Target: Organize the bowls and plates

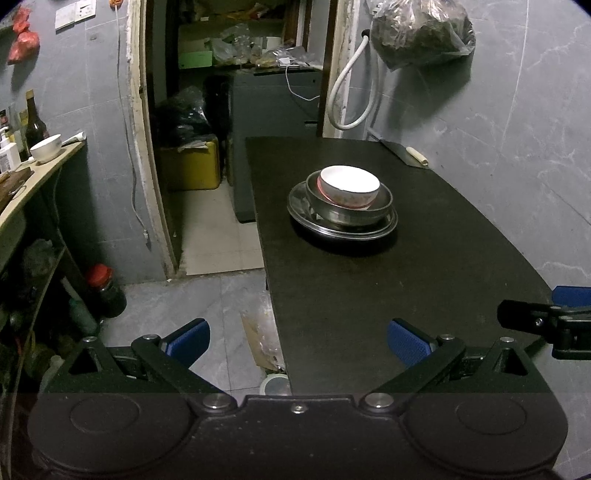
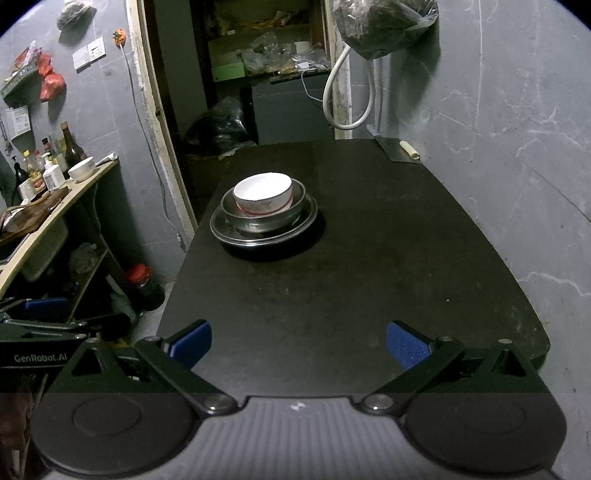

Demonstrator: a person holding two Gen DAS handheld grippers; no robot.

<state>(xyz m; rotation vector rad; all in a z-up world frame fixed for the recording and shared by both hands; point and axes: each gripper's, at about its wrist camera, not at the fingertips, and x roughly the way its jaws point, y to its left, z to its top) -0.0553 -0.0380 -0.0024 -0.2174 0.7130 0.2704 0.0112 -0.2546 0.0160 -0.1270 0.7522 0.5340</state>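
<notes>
One stack stands on the black table (image 1: 369,295) (image 2: 351,288): a white bowl (image 1: 349,184) (image 2: 264,194) nested in a steel bowl (image 1: 347,212) (image 2: 255,218), which sits on a steel plate (image 1: 301,206) (image 2: 221,227). My left gripper (image 1: 297,341) hangs open at the table's near left edge, well short of the stack, with nothing between its blue pads. My right gripper (image 2: 298,341) is also open and empty over the table's near end. Another white bowl (image 1: 46,147) (image 2: 81,169) rests on the side counter at the left.
A cleaver (image 1: 404,151) (image 2: 400,149) lies at the table's far right corner. Bottles (image 2: 48,162) crowd the side counter (image 2: 48,218). A red-capped jar (image 1: 105,291) stands on the floor beside the table. A hose (image 1: 351,92) and a bag (image 1: 421,33) hang on the far wall.
</notes>
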